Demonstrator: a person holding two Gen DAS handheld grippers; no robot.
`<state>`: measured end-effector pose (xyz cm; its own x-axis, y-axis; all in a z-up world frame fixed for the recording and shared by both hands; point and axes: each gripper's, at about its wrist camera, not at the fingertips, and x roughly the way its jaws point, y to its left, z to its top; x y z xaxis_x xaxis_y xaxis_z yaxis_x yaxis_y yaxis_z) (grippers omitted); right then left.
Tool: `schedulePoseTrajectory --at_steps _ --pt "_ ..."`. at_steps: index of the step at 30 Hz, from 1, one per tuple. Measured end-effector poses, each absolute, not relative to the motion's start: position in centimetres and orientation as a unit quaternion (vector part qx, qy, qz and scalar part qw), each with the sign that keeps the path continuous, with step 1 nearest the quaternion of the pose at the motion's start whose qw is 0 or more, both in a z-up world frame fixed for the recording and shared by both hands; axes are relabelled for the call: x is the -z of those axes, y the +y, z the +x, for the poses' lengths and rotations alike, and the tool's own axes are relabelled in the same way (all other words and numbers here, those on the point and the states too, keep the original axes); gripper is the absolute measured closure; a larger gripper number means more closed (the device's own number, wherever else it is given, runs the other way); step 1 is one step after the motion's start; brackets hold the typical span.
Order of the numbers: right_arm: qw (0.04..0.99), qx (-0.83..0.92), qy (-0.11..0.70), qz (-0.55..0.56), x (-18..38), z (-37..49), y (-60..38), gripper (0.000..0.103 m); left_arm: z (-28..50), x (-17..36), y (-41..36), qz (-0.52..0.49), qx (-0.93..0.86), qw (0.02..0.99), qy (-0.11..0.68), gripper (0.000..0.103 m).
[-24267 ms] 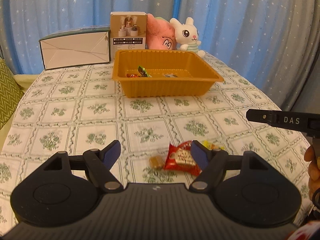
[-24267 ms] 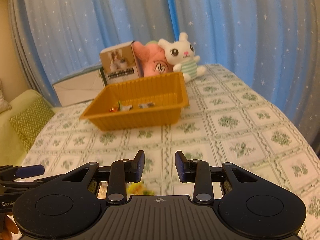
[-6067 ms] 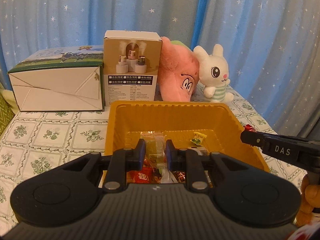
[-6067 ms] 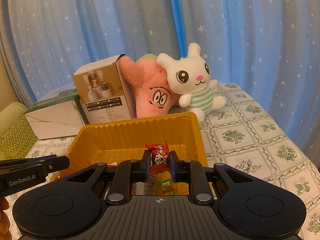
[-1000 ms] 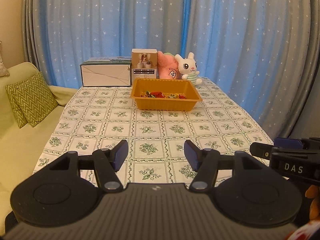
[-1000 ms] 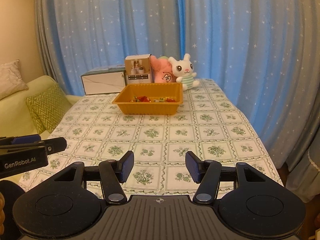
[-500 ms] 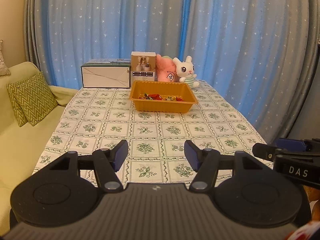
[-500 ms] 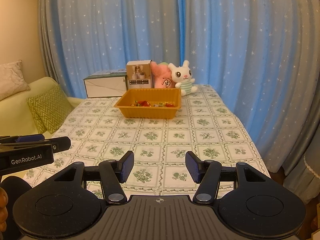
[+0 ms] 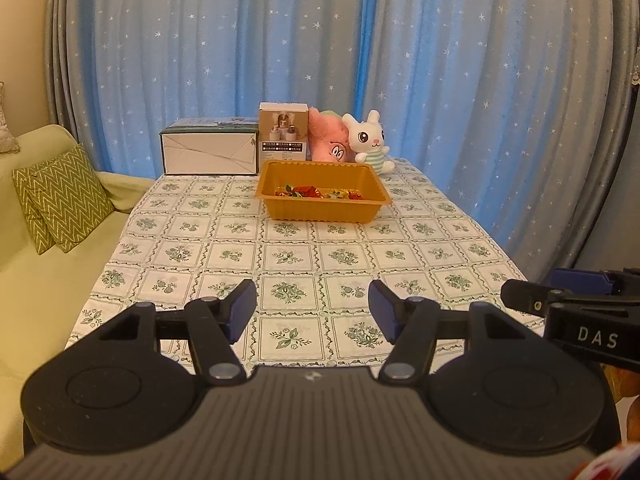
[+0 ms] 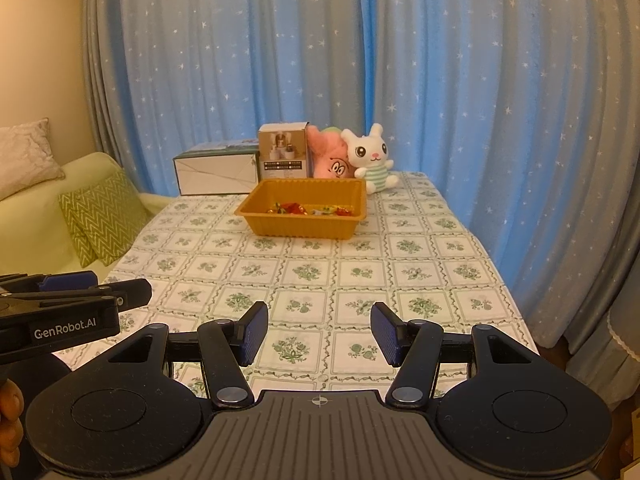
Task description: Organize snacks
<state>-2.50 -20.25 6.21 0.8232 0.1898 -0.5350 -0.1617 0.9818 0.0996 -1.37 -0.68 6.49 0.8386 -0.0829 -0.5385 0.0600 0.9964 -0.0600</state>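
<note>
Tray position: the orange tray [image 9: 324, 200] is seen straight ahead of both grippers, well apart, at the far end of the counter [image 9: 304, 264] — long axis crosswise.
Nearer hand: neither clearly.
Snacks [image 10: 308, 209]: small bright wrappers — gathered inside the tray.
Left gripper [image 9: 312, 311]: fingers wide apart, nothing held.
Right gripper [image 10: 319, 333]: likewise spread, nothing held.

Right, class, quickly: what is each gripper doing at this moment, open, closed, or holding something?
Left gripper: open, holding nothing.
Right gripper: open, holding nothing.
</note>
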Motion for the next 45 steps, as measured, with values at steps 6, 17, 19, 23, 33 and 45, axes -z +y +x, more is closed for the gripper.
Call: schedulePoseTrajectory --at_steps 6,17,19,23,33,45 --pt "0.954 -0.090 0.286 0.025 -6.25 -2.75 -20.34 0.046 -1.62 -6.43 -0.68 -0.021 0.035 0.958 0.284 0.043" --pt "0.953 -0.091 0.289 0.029 -6.27 -2.81 -20.40 0.046 -1.68 -6.47 -0.80 -0.021 0.036 0.958 0.285 0.043" --pt "0.953 -0.090 0.289 0.031 -6.26 -2.79 -20.35 0.046 -1.75 -6.46 -0.89 -0.021 0.036 0.957 0.286 0.043" --pt "0.953 -0.089 0.288 0.032 -6.27 -2.74 -20.32 0.046 -1.81 -6.43 -0.98 -0.022 0.036 0.957 0.286 0.043" --pt "0.953 -0.090 0.289 0.033 -6.22 -2.90 -20.29 0.046 -1.90 -6.24 -0.93 -0.022 0.035 0.957 0.288 0.043" --pt "0.952 -0.090 0.291 0.034 -6.11 -2.85 -20.27 0.046 -1.90 -6.21 -0.91 -0.021 0.034 0.957 0.289 0.043"
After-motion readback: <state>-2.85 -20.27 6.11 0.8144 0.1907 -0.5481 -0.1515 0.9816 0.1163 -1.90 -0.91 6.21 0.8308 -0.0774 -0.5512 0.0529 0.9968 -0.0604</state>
